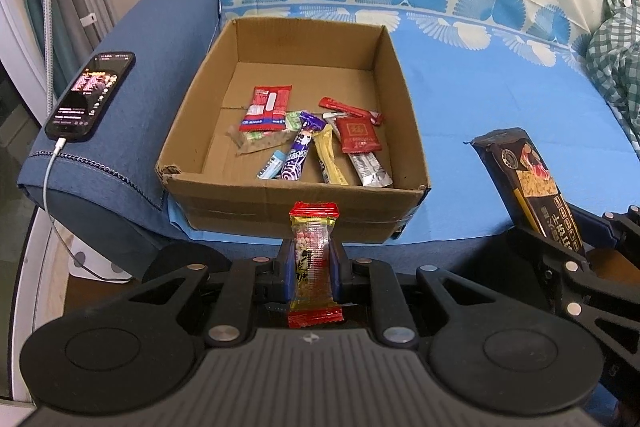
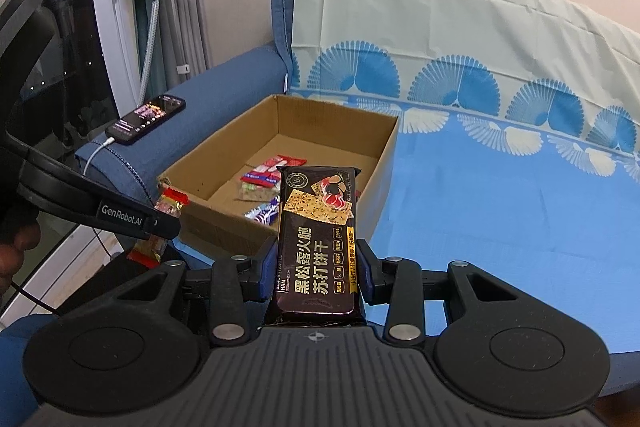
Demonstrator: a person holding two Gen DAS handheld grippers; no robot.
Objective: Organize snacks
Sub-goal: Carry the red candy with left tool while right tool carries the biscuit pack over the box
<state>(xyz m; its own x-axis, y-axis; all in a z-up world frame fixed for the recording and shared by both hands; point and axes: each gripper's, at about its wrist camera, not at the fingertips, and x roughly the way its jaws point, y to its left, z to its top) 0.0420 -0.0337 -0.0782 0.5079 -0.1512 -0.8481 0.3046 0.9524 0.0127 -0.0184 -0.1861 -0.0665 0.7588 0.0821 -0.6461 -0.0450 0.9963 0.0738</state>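
Note:
An open cardboard box (image 1: 296,31) (image 2: 384,163) sits on the blue sofa cover and holds several wrapped snacks (image 1: 312,143) (image 2: 264,179). My left gripper (image 1: 314,259) is shut on a clear candy packet with red ends (image 1: 314,255), held upright just in front of the box's near wall. That packet (image 2: 170,205) and the left gripper's black arm also show at the left of the right wrist view. My right gripper (image 2: 318,267) is shut on a black cracker pack (image 2: 318,235), which stands to the right of the box (image 1: 528,183).
A phone (image 1: 90,95) (image 2: 146,117) lies on the sofa's blue armrest with a white cable plugged in. The sofa seat (image 1: 500,95) spreads right of the box under a fan-patterned cover. Green checked cloth (image 1: 616,55) lies at the far right. A hand (image 2: 16,247) holds the left gripper.

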